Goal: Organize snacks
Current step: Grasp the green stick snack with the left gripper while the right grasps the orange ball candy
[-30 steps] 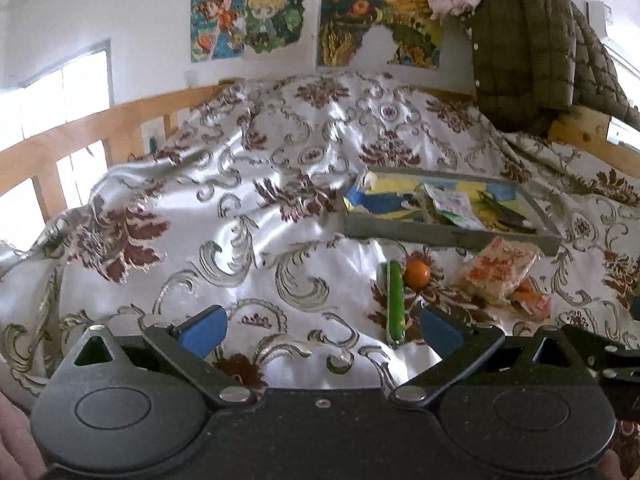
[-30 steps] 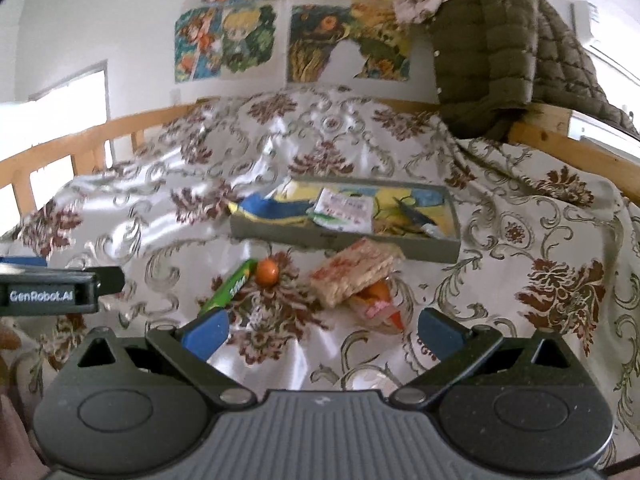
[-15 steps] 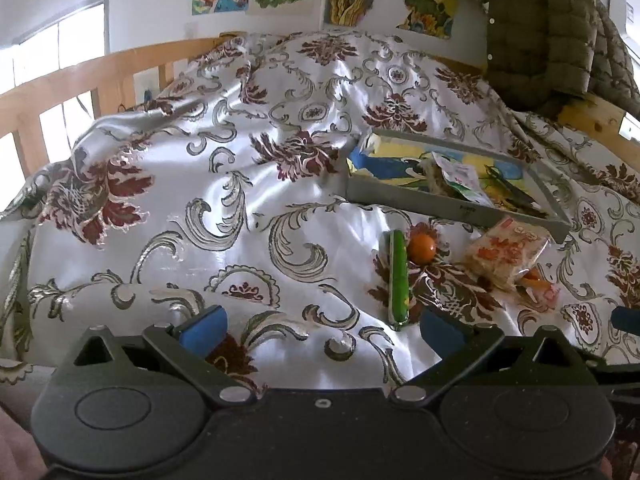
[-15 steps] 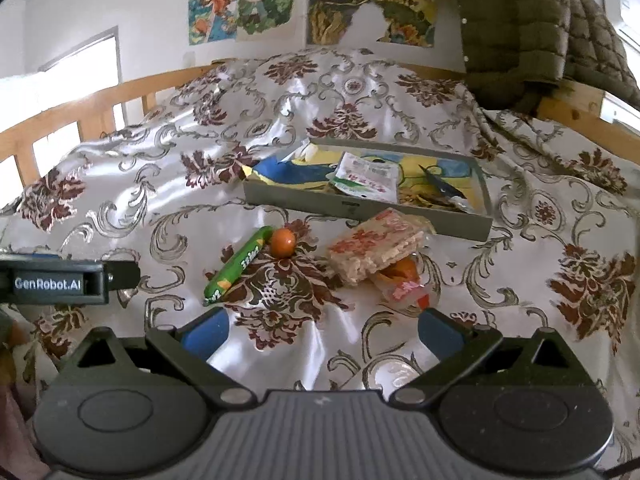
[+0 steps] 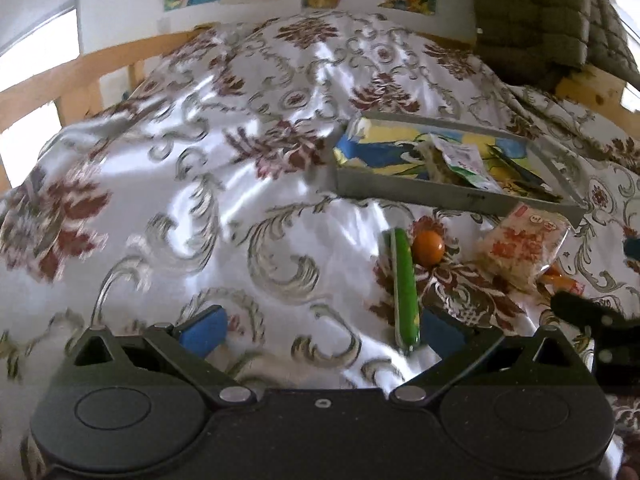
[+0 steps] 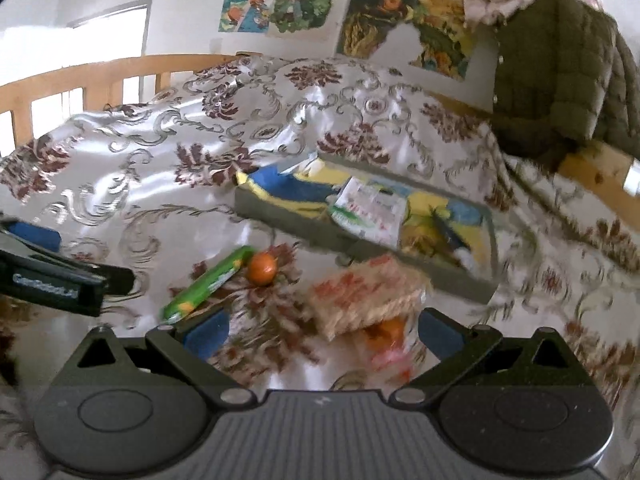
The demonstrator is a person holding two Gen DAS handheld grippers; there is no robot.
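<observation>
On the patterned bedspread lie a long green snack stick [image 5: 405, 286] [image 6: 210, 282], a small orange ball-shaped snack [image 5: 428, 243] [image 6: 261, 267], a clear packet of reddish crackers [image 5: 520, 250] [image 6: 366, 294] and an orange packet [image 6: 386, 330] half under it. Behind them stands a grey tray [image 5: 440, 196] [image 6: 288, 222] holding a white-green packet [image 6: 370, 210]. My left gripper [image 5: 320, 330] is open just before the green stick's near end. My right gripper [image 6: 322, 330] is open close over the cracker packet.
A wooden bed rail [image 6: 100, 76] runs along the left. An olive quilted jacket [image 6: 560, 76] hangs at the back right, and posters [image 6: 280, 0] cover the wall. Smooth bedspread [image 5: 180, 200] spreads left of the snacks.
Both grippers have moved forward and lower toward the snacks, which now fill more of each view. Both stay open.
</observation>
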